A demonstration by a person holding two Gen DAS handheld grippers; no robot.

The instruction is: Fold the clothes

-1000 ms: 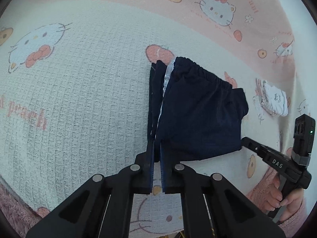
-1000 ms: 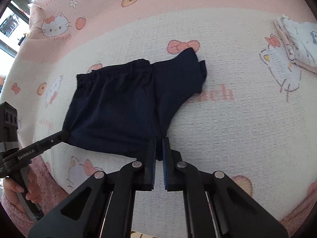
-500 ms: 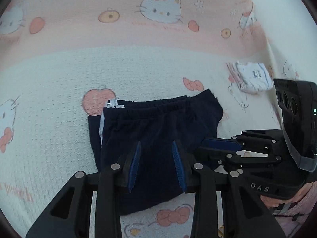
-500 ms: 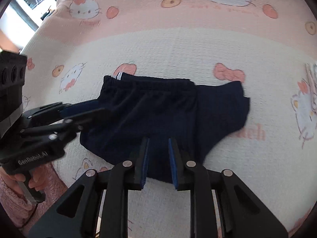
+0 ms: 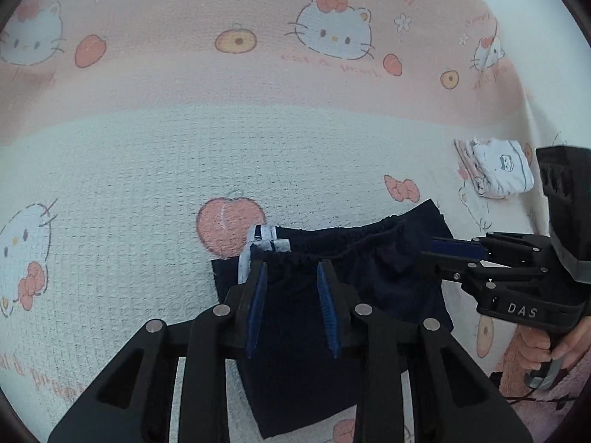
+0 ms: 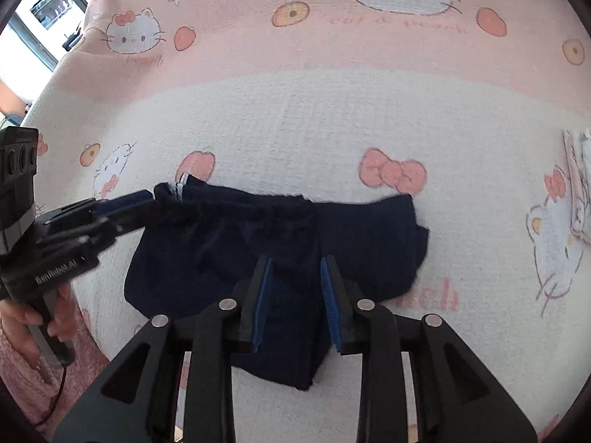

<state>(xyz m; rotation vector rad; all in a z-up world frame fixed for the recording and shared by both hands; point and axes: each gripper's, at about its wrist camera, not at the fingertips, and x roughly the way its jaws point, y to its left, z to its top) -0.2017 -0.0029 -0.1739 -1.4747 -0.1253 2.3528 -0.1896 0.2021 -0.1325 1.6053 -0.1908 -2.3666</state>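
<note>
You've got a waffle-weave blanket (image 5: pixel 147 170) covering the whole surface, cream in the middle with a pink band along the far side. It's printed all over with cartoon cat faces (image 5: pixel 334 33), little peaches (image 5: pixel 229 227), orange rounds (image 5: pixel 235 41), pink bows (image 6: pixel 393 173) and some pale pink script. Over at the far right there's a small folded stack of white and pink fabric (image 5: pixel 496 171) with a tiny bear print on top, sitting well apart from everything else. In your right wrist view you can see a bright window (image 6: pixel 26 33) past the blanket's far left corner.
</note>
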